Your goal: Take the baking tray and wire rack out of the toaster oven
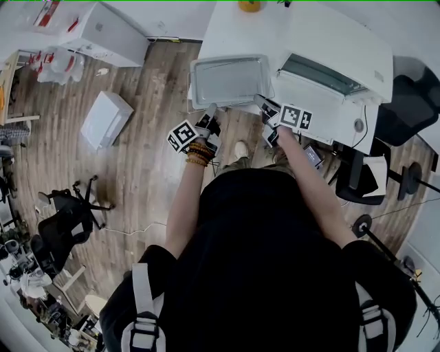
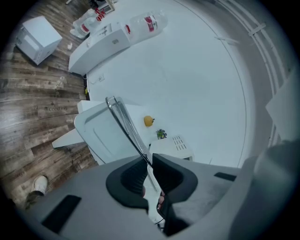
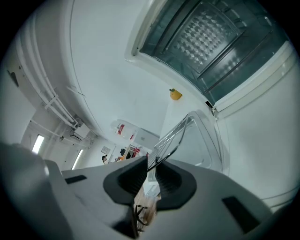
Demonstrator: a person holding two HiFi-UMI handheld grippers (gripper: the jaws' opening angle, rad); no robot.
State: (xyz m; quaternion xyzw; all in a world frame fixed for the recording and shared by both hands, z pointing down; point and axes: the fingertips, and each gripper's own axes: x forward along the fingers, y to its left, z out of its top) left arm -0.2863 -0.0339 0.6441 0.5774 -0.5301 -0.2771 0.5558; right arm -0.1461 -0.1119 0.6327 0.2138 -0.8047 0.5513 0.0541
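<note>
The baking tray (image 1: 230,81) with the wire rack (image 1: 242,63) lying on it hangs level outside the white toaster oven (image 1: 344,48), to its left. My left gripper (image 1: 208,115) is shut on the tray's near left rim, my right gripper (image 1: 266,105) on its near right corner. In the left gripper view the rack's dark wire (image 2: 123,123) and the tray (image 2: 96,136) run into the shut left gripper (image 2: 149,164). In the right gripper view the rack's wire (image 3: 176,133) and the tray (image 3: 204,140) enter the shut right gripper (image 3: 151,168), and the open oven (image 3: 206,42) shows above.
The oven's door (image 1: 323,110) hangs open beside my right gripper. A yellow object (image 1: 249,5) sits on the white table (image 1: 227,27) behind the tray. A white box (image 1: 105,119) lies on the wooden floor at left, an office chair (image 1: 65,220) further back, a black chair (image 1: 412,103) at right.
</note>
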